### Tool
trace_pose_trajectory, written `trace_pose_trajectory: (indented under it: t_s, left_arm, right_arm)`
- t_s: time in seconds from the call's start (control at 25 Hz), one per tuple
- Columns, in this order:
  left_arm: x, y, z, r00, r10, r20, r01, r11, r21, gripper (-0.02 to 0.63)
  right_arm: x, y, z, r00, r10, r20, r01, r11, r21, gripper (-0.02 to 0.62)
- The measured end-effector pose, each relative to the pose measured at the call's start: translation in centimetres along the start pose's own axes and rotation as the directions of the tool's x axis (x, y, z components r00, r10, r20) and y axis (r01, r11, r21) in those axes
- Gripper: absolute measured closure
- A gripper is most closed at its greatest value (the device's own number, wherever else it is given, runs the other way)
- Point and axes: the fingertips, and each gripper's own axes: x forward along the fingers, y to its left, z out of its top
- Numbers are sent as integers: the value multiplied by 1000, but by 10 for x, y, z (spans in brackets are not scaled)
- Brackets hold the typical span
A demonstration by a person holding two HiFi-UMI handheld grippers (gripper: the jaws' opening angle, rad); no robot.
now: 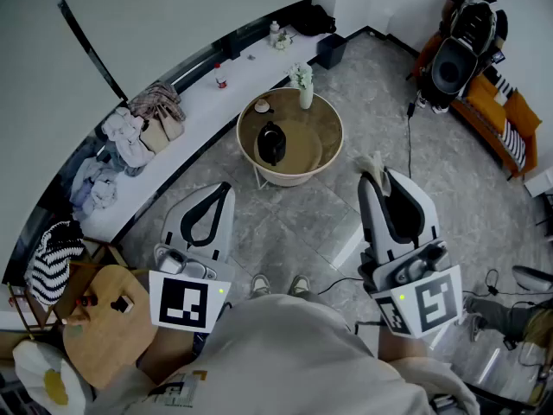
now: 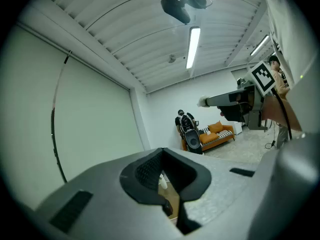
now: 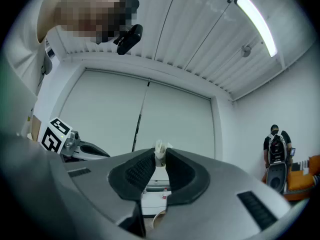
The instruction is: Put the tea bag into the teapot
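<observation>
A black teapot (image 1: 271,143) stands on the round wooden table (image 1: 327,137), ahead of me on the floor. With it on the table are a small cup (image 1: 262,106) and a white vase of flowers (image 1: 303,85). My right gripper (image 1: 373,169) is held level to the right of the table, well short of the teapot. It is shut on a small white tea bag (image 1: 372,162), which pokes out past the tips (image 3: 160,151). My left gripper (image 1: 225,188) hovers left of the table, its jaws together with nothing between them (image 2: 162,151).
A long white ledge (image 1: 199,102) with clothes and bags (image 1: 138,132) runs along the left wall. A wooden stool (image 1: 104,318) is at my lower left. An orange sofa (image 1: 497,102) and a black speaker (image 1: 451,63) stand far right. A cable (image 1: 408,154) crosses the floor.
</observation>
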Motion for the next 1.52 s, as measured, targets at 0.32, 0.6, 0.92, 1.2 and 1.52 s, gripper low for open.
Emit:
trace_pose_trajectory:
  t_s: [0.32, 0.6, 0.92, 1.2, 1.52]
  left_arm:
    - [2, -1, 1, 1000, -5, 2, 5, 1000, -4, 598]
    - [8, -7, 4, 1000, -1, 2, 1, 1000, 1, 598]
    - [18, -19, 9, 1000, 15, -2, -15, 1000, 6, 598]
    - [30, -42, 16, 999, 42, -9, -42, 999, -2, 598]
    - [35, -60, 21, 991, 128, -34, -128, 992, 0, 598]
  right_arm:
    - [-1, 1, -4, 1000, 31, 0, -31, 999, 15, 535]
    - [-2, -3, -4, 999, 52, -5, -52, 999, 5, 535]
    - [-11, -17, -14, 996, 85, -12, -84, 996, 12, 537]
    - [-22, -43, -26, 994, 109, -16, -108, 993, 40, 537]
    - [-30, -62, -37, 985, 173, -6, -172, 983, 66, 537]
